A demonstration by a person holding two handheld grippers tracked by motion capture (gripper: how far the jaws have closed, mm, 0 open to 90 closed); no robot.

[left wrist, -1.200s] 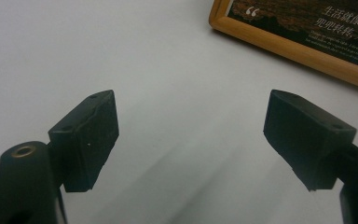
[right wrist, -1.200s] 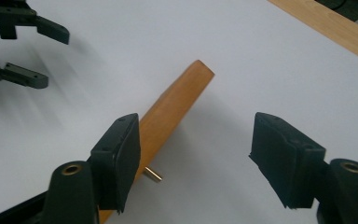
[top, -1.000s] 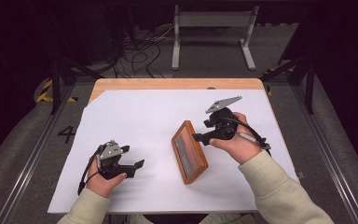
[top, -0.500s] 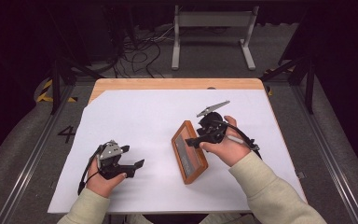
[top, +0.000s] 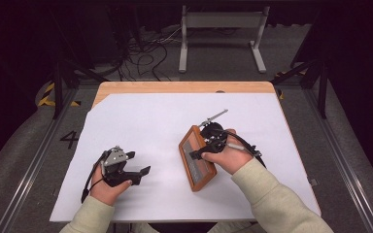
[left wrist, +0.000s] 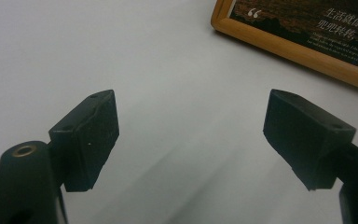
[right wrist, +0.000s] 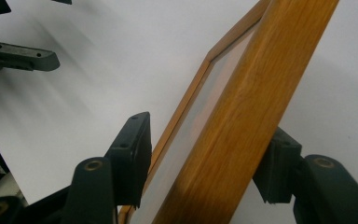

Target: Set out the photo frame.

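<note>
My white table (top: 141,121) bears the wooden picture frame (top: 197,158) right of centre. My right gripper (right wrist: 205,177) straddles its long edge, jaws just closing, one pad not yet touching. My left gripper (left wrist: 191,140) waits spread and empty nearby.

We wear cream sleeves (top: 272,194); each black tool (top: 126,171) has brass-ringed screw holes, a trailing black cable, a grey plate
</note>
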